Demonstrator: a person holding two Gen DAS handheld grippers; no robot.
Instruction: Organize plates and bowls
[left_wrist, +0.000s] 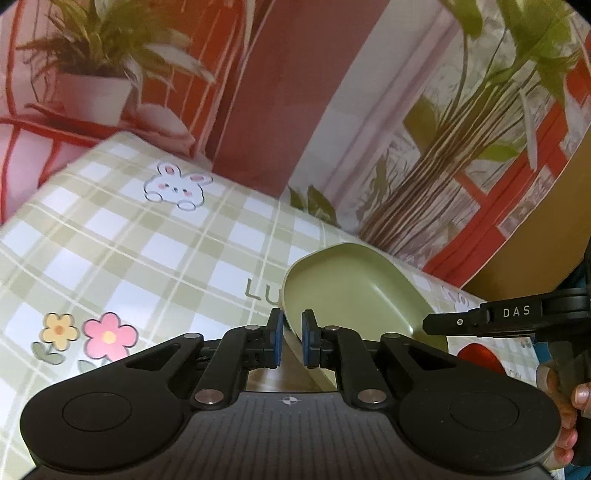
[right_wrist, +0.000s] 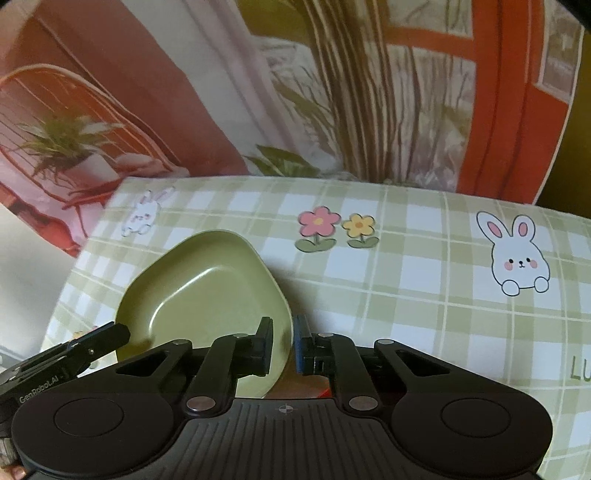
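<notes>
Both grippers pinch one glossy green plate (left_wrist: 354, 291), rounded-triangular and tilted: the left gripper (left_wrist: 292, 339) and the right gripper (right_wrist: 283, 347) clamp opposite rims. It is above the checked tablecloth (left_wrist: 147, 251) near the far edge

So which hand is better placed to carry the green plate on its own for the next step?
Probably neither alone. The left gripper and the right gripper each pinch a rim of the green plate, on opposite sides, and it sits tilted above the checked tablecloth. Each grip looks equally shallow, so carrying with both seems safer.

My own fingers (left_wrist: 309, 341) hide the green plate's (left_wrist: 354, 288) near rim; a red object (left_wrist: 480, 356) beneath is mostly covered.
</notes>
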